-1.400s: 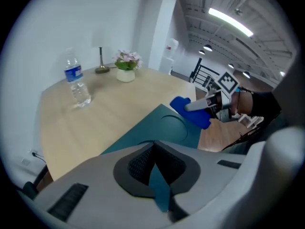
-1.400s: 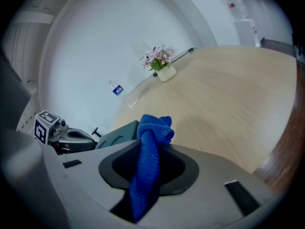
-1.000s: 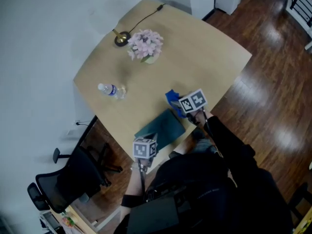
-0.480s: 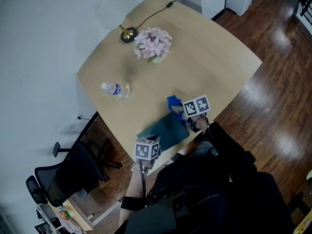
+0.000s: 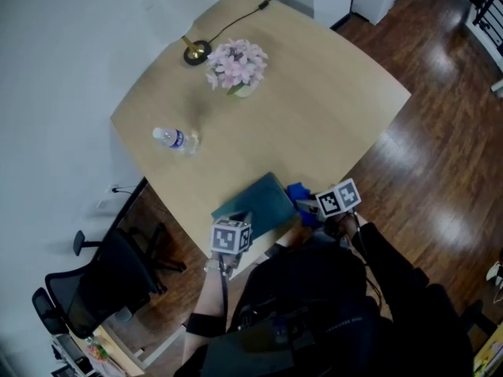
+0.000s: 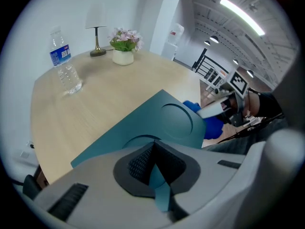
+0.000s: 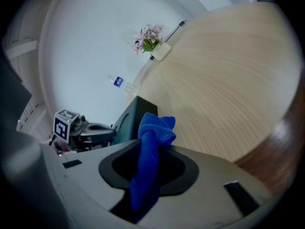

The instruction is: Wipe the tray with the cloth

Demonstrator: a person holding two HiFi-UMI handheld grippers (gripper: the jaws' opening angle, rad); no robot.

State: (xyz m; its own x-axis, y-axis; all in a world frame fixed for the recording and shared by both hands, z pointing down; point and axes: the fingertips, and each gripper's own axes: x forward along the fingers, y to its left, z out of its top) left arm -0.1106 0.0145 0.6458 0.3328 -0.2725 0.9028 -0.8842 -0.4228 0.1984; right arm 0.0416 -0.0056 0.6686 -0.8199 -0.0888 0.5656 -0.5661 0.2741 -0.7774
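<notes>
Left claw [image 6: 153,152] clamps tray [image 6: 164,120] — right claw [image 7: 148,149] grips cloth [image 7: 155,129], perhaps lifted.

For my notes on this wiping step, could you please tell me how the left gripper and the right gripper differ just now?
The left gripper is shut on the near edge of the teal tray; the right gripper is shut on the bunched blue cloth. In the head view, the left gripper sits at the tray's left end, the right gripper beside its right edge. Both are shut on something.

tray [image 6: 157,123] near edge hidden under left gripper [image 6: 156,175], cloth [image 7: 155,132] lower end hidden inside right gripper [image 7: 145,185]
</notes>
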